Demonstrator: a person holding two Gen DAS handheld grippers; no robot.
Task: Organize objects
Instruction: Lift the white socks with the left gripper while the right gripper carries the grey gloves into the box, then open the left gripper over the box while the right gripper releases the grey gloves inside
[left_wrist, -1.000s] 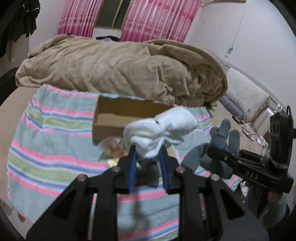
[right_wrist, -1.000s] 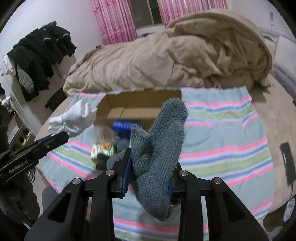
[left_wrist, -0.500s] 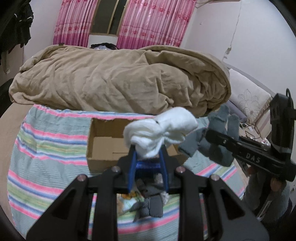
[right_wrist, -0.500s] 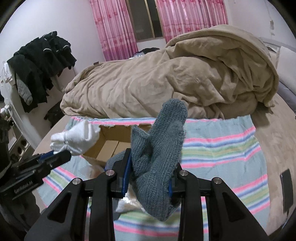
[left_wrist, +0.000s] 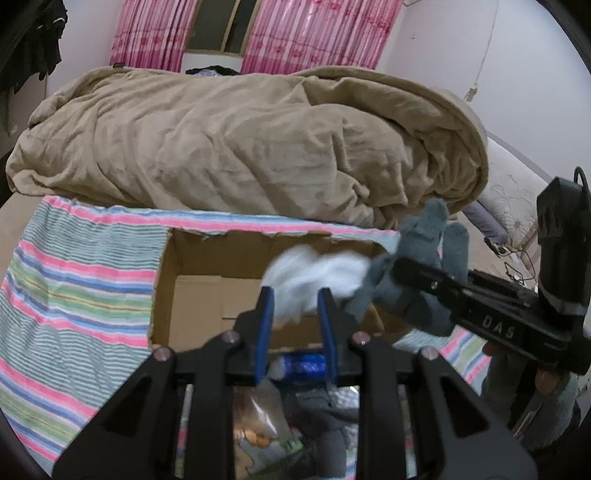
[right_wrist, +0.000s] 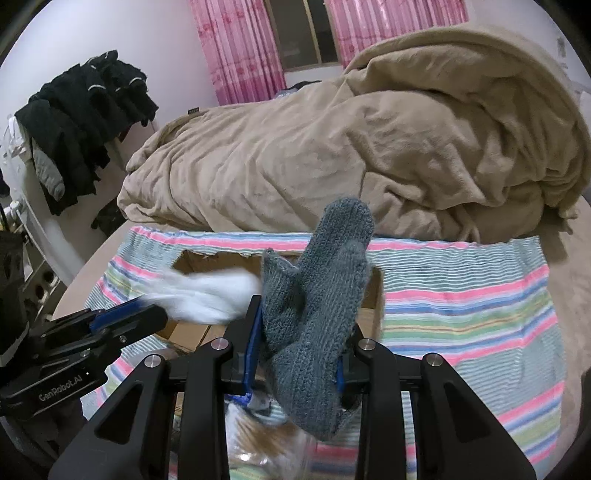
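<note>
A tan blanket (left_wrist: 240, 147) lies heaped on the bed behind a striped cloth (left_wrist: 74, 288). An open cardboard box (left_wrist: 199, 295) rests on the cloth. Right gripper (right_wrist: 299, 347) jaws clamp a grey glove (right_wrist: 317, 302) above the box. Left gripper (left_wrist: 295, 314) jaws stand parted around a blurred white glove (left_wrist: 314, 277) over the box.

the bed (right_wrist: 576, 266) carries a rumpled tan blanket (right_wrist: 332, 155) on its far side and a striped cloth (right_wrist: 461, 314) nearer, with a cardboard box (left_wrist: 207, 291) on that cloth.
</note>
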